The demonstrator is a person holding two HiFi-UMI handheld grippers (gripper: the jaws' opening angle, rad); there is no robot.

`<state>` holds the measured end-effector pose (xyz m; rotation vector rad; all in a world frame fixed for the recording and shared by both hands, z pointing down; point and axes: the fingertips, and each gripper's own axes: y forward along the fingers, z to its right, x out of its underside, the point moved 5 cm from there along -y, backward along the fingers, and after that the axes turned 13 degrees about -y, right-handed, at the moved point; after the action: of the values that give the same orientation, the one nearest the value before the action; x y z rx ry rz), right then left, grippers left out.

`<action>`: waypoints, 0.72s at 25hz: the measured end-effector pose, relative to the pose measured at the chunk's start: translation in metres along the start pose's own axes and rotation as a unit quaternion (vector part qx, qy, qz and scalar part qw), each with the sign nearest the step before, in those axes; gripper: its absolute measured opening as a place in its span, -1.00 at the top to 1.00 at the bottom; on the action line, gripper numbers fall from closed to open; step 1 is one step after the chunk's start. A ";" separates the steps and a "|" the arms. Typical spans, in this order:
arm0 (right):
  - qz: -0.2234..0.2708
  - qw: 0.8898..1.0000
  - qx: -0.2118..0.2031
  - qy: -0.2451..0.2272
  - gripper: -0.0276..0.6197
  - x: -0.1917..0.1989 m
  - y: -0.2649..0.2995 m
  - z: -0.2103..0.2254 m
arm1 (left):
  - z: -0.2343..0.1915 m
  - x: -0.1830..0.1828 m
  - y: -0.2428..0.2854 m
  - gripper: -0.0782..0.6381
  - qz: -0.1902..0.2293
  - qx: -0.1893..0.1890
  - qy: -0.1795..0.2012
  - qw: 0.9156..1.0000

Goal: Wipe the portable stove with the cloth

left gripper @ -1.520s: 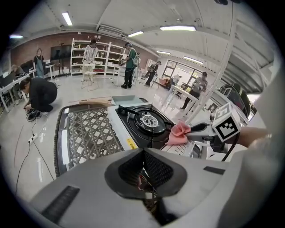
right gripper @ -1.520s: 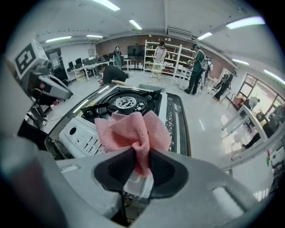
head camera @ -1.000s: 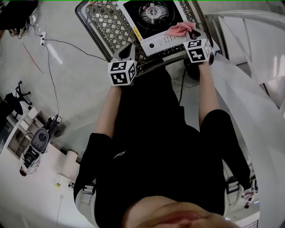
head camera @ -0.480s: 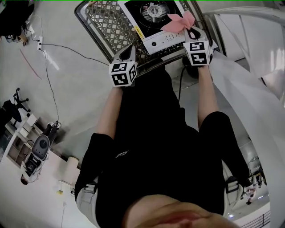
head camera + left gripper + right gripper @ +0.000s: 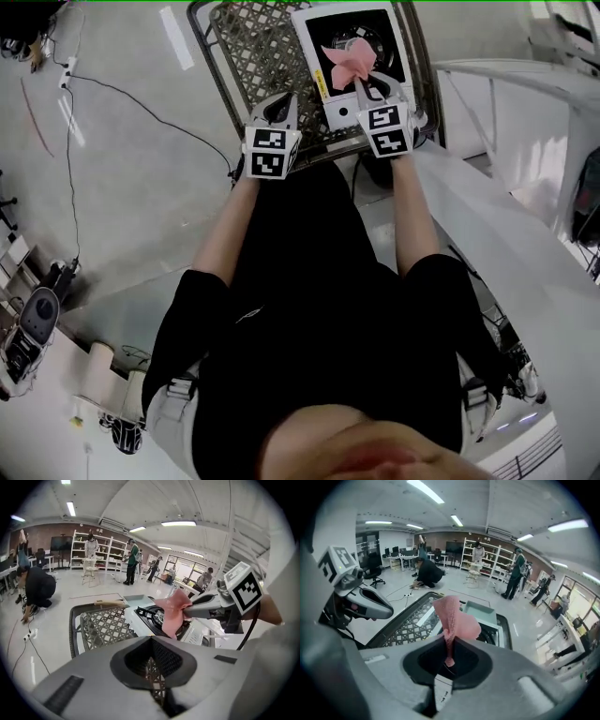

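Observation:
The portable stove (image 5: 330, 33) is white with a black top and a round burner, and it stands on a metal lattice table (image 5: 246, 45). A pink cloth (image 5: 344, 64) hangs over the stove top, pinched in my right gripper (image 5: 362, 90), whose jaws have just been closing tighter on it. In the right gripper view the cloth (image 5: 454, 617) stands up from between the jaws (image 5: 449, 654), above the stove (image 5: 483, 615). My left gripper (image 5: 283, 105) hovers over the lattice just left of the stove, shut, with nothing held (image 5: 152, 644). In the left gripper view the cloth (image 5: 171, 615) dangles from the right gripper (image 5: 197, 612).
Cables (image 5: 141, 105) trail across the floor to the left. A white table (image 5: 511, 112) runs along the right side. Several people (image 5: 132, 560) and white shelves (image 5: 101, 550) are in the room behind the lattice table.
The right gripper has lifted the cloth off the stove's front right edge and carried it up over the stove top. The left gripper has edged forward.

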<state>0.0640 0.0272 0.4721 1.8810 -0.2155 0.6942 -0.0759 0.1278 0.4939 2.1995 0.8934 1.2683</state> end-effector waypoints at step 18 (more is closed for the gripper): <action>-0.055 0.979 -0.097 -0.170 0.82 -0.067 0.036 -0.030 | -0.041 -0.008 0.012 0.78 0.006 0.017 -0.055 0.998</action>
<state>-0.0173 0.0277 0.4709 1.7976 -0.3810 0.2627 -0.1105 0.1163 0.5166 2.2787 0.8661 1.1339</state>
